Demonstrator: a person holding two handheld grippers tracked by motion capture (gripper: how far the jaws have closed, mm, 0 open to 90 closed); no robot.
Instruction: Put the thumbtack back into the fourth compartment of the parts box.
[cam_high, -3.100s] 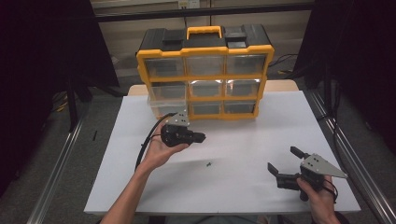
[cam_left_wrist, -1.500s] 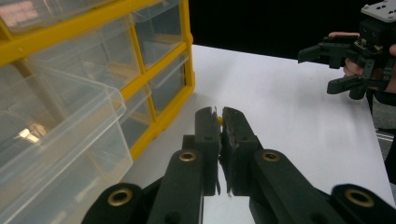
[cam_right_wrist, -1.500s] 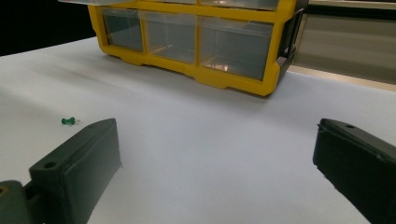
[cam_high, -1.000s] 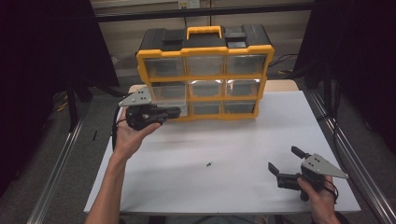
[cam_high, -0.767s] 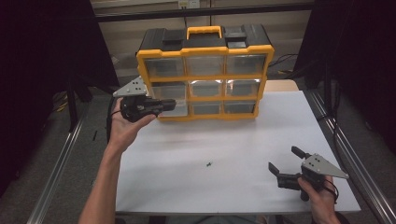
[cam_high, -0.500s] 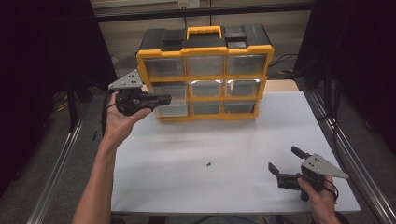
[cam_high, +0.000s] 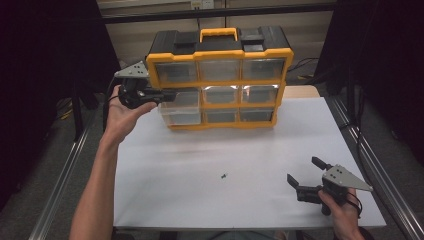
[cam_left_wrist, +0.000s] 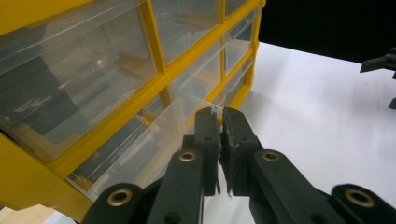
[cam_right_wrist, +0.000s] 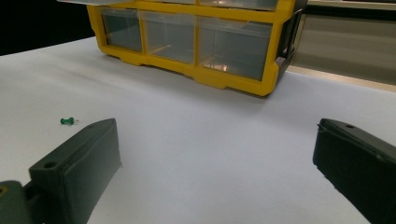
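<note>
Left tool (cam_left_wrist: 220, 140): jaws pressed nearly together, pinching the thin front edge of a clear plastic drawer (cam_left_wrist: 154, 135), pulled partway out of the middle row, left column, of the yellow-framed organiser cabinet with black top (cam_high: 220, 75); held by a raised hand (cam_high: 122, 112) at the cabinet's left side. Right tool (cam_high: 306, 176): jaws spread wide, gripping nothing, low over the white counter (cam_high: 225, 150) near its front right corner. Small green pushpin (cam_right_wrist: 67, 121) lying loose on the counter, well apart from both tools.
</note>
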